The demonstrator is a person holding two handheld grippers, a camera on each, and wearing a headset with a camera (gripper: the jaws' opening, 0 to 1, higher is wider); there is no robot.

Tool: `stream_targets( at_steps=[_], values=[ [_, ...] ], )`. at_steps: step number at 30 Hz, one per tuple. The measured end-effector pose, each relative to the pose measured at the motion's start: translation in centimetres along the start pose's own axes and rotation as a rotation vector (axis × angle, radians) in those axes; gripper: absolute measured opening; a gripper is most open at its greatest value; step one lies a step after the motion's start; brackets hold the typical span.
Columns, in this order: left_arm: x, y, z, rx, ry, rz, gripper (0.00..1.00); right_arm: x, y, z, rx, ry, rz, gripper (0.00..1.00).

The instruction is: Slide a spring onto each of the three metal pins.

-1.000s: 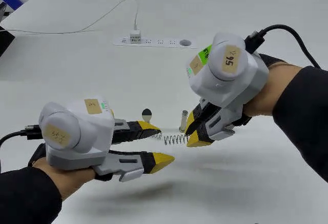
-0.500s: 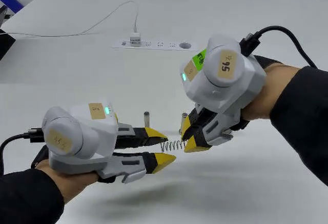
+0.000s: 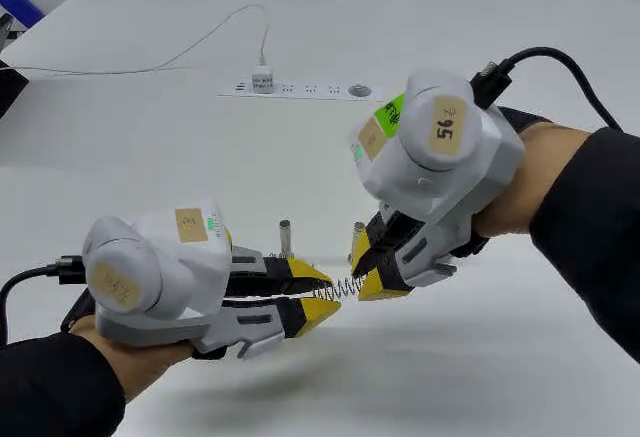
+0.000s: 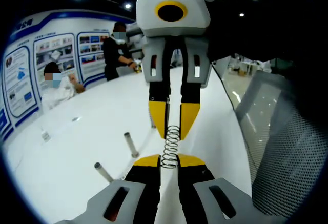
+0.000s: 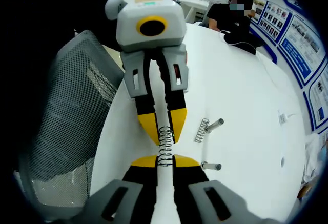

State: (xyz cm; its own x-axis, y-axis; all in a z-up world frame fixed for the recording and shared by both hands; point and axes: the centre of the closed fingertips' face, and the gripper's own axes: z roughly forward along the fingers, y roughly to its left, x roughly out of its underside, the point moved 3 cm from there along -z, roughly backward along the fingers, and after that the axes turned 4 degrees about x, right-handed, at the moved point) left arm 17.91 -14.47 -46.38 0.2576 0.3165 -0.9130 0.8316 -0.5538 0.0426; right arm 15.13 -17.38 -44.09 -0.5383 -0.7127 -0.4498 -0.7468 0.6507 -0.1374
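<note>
The head view looks forward and down from close above the worktop [image 3: 150, 157], over the left hand-held gripper [image 3: 328, 292] and right hand-held gripper [image 3: 368, 272]. Each gripper view looks along its own jaws, low over the worktop, straight at the other gripper nearby. All three share the spring [image 3: 345, 285] and pins [image 3: 285, 238].

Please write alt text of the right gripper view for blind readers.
The right gripper and the left gripper each pinch one end of a spring. A second spring lies on the table by the far pin, beyond the near pin.
</note>
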Motion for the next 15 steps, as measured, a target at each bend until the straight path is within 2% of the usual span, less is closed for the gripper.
stream_targets(
  at_steps=[15],
  values=[
    [0.2,0.1,0.0,-0.004,0.005,-0.005,0.12,-2.9,0.0,-0.8,0.016,-0.058,-0.036,0.12]
  ],
)
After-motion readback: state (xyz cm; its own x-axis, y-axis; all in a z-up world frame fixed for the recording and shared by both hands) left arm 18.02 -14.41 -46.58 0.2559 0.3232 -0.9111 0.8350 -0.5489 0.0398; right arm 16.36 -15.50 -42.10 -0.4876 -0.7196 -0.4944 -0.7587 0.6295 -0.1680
